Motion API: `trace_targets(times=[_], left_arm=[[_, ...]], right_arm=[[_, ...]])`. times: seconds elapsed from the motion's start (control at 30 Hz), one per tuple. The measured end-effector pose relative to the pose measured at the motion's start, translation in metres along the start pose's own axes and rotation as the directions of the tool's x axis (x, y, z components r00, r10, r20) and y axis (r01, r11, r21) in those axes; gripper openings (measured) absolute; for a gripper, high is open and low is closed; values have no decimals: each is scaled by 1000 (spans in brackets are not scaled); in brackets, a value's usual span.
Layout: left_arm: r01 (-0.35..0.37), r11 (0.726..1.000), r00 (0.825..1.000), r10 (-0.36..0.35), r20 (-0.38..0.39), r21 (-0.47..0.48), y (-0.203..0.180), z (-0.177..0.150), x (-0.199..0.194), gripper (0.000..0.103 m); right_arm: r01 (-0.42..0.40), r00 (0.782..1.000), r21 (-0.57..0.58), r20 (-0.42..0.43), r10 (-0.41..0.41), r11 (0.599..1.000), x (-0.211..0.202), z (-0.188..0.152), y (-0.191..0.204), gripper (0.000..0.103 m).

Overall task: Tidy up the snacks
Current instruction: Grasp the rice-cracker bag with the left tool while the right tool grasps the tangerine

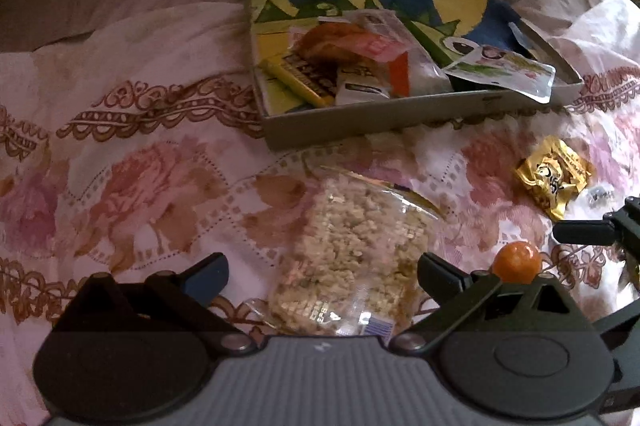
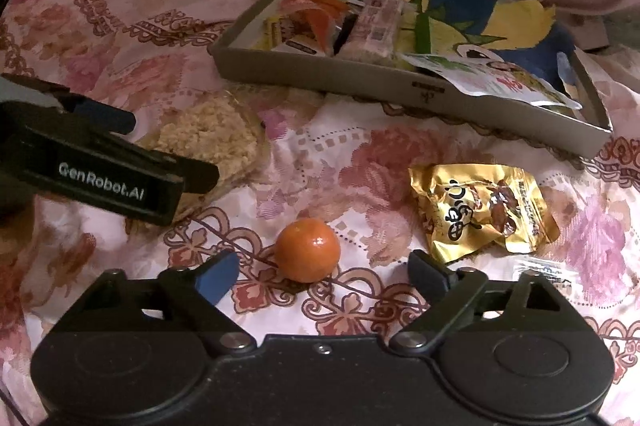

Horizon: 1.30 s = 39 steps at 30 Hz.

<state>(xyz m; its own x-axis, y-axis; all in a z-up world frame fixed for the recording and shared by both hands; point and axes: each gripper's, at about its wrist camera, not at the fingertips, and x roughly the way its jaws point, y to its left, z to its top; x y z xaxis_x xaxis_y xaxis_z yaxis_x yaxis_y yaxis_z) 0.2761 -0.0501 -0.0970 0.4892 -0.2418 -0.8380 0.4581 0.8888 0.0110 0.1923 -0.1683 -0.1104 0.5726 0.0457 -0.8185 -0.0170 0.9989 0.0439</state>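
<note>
Below centre in the right wrist view, small orange fruit [image 2: 307, 249] lies on floral bedspread [image 2: 120, 38], between spread fingers of right gripper [image 2: 320, 274], untouched. Gold packet [image 2: 480, 210] lies right of it. Left gripper [image 1: 322, 276], jaws spread, straddles clear bag of puffed-grain snack [image 1: 352, 250]. Grey tray [image 1: 360, 124] upper centre holds packets.

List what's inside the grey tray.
The grey tray holds a yellow bar, an orange-red packet, a pale wrapped bar and a white-green pouch overhanging its front rim. Its colourful printed base shows; anything beneath the pile is hidden.
</note>
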Motion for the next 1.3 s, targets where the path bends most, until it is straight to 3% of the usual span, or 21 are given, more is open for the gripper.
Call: trace_targets(times=[0.33,0.47,0.7,0.87,0.9,1.3], left_arm=[[30,996,1000,-30,-9,87,-14,-7,5,102],[25,996,999,-22,-32,88,-14,-7,10,96],[17,995,1000,-14,-23,96,-16,-9,8,87],[10,996,1000,-9,-9,88,-16,-10,5,82],[10,996,1000,-10,-7,90,-16,-10,4,81],[-11,992,1000,11,-2,127,-27,-10,-9,80]], right_arm=[[15,1000,-7,10,-15,1000,-1,0,2,75],[20,1000,-29,21,-19,999,-4,0,4,66],[29,999,-25,22,-28,999,2,0,4,64],[25,999,-39,33,-23,999,-1,0,8,38],[25,999,-43,35,-24,999,-2,0,9,36],[27,997,-4,69,-27,1000,-14,3,2,36]])
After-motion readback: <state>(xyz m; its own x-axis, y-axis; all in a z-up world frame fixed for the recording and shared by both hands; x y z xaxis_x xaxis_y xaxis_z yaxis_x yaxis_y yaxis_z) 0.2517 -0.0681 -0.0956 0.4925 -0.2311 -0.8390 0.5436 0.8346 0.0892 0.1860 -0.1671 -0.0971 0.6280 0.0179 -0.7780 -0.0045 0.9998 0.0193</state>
